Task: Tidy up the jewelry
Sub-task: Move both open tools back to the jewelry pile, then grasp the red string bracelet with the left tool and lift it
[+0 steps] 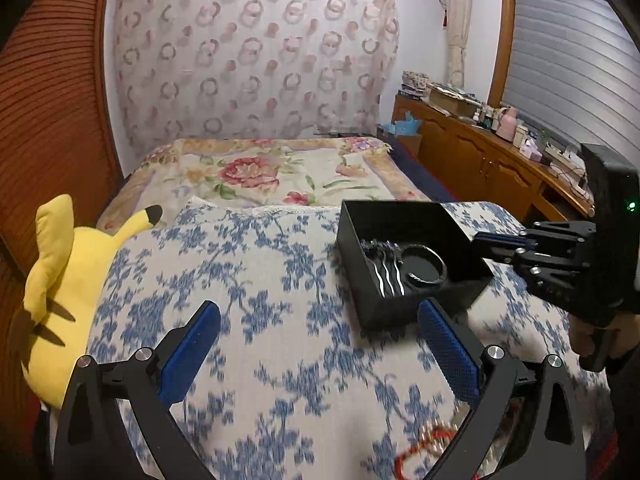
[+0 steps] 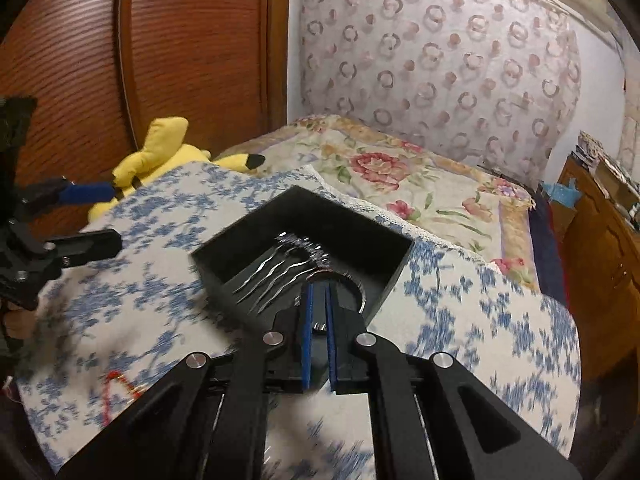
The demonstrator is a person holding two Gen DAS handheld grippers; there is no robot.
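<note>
Hidden or unclear: a red cord (image 1: pixel 416 450) with pale beads lies blurred on the cloth at the near edge, partly behind the left gripper's (image 1: pixel 320 354) frame; its make cannot be told. The bangle (image 2: pixel 352 286) is half covered by the right gripper (image 2: pixel 319 292) in the right wrist view, and whether anything is pinched between those pads cannot be told. Task's thing: a black open box (image 1: pixel 404 216), rectangular, sitting on the blue-flowered cloth (image 1: pixel 260 280) at its right part, holding several wavy silver hairpins (image 1: pixel 386 268) side by side with a dark bangle just beside them. Grippers: left, jaws spread wide, nothing between them, over bare cloth left of and near the box; right, jaws almost closed, tips at the box's near rim over the bangle. Surroundings: yellow plush toy (image 1: pixel 60 280) at the cloth's left edge; floral bedspread (image 1: pixel 260 172) beyond; patterned curtain (image 1: pixel 256 52); wooden cabinet (image 1: pixel 480 164) with cluttered top at right; ribbed wooden door (image 1: pixel 44 112) at left.
</note>
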